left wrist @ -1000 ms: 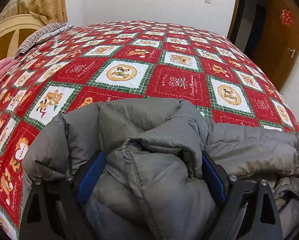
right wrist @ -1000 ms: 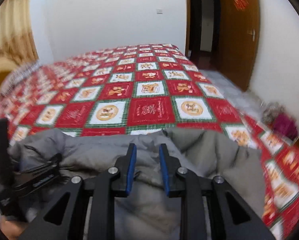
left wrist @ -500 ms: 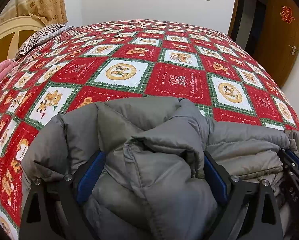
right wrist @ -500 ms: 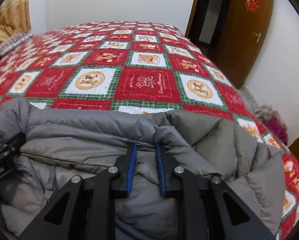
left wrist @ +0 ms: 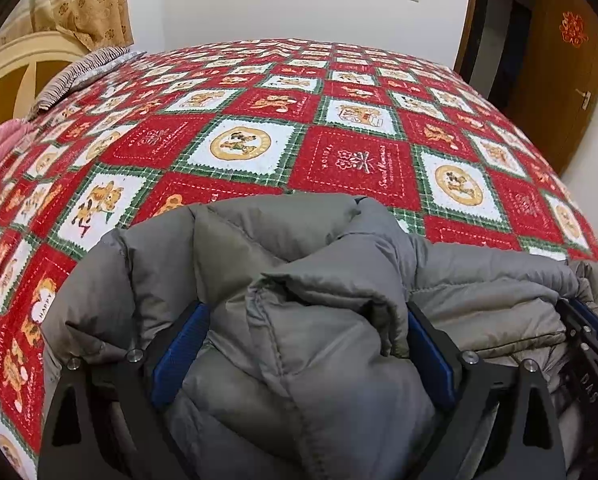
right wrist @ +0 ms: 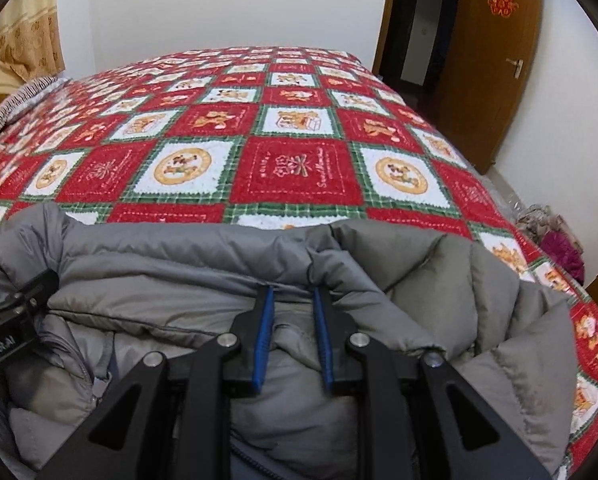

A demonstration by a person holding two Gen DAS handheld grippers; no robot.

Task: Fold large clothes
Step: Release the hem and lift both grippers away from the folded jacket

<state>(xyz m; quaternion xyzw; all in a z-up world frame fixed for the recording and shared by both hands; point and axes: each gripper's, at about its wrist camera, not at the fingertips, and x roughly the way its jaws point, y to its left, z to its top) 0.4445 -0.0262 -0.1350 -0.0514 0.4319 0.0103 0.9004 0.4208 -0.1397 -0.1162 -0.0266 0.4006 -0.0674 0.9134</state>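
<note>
A grey puffer jacket (left wrist: pixel 283 248) lies bunched at the near edge of a bed with a red, white and green patchwork quilt (left wrist: pixel 347 160). My left gripper (left wrist: pixel 305 332) has a thick wad of the jacket between its blue pads, jaws wide around it. My right gripper (right wrist: pixel 293 308) is shut on a fold of the same jacket (right wrist: pixel 179 264), its blue pads a narrow gap apart. The right gripper also shows at the right edge of the left wrist view (left wrist: pixel 587 332), and the left gripper at the left edge of the right wrist view (right wrist: pixel 15 304).
The quilt (right wrist: pixel 291 168) stretches far ahead. A striped pillow (left wrist: pixel 83 72) and a headboard (left wrist: pixel 23 68) are at far left. A wooden door (right wrist: pixel 495 60) is at right. A heap of cloth (right wrist: pixel 555 236) lies on the floor at right.
The right gripper swung from facing right to facing straight across the bed and came closer to the left gripper, still holding the jacket. The left gripper barely moved.
</note>
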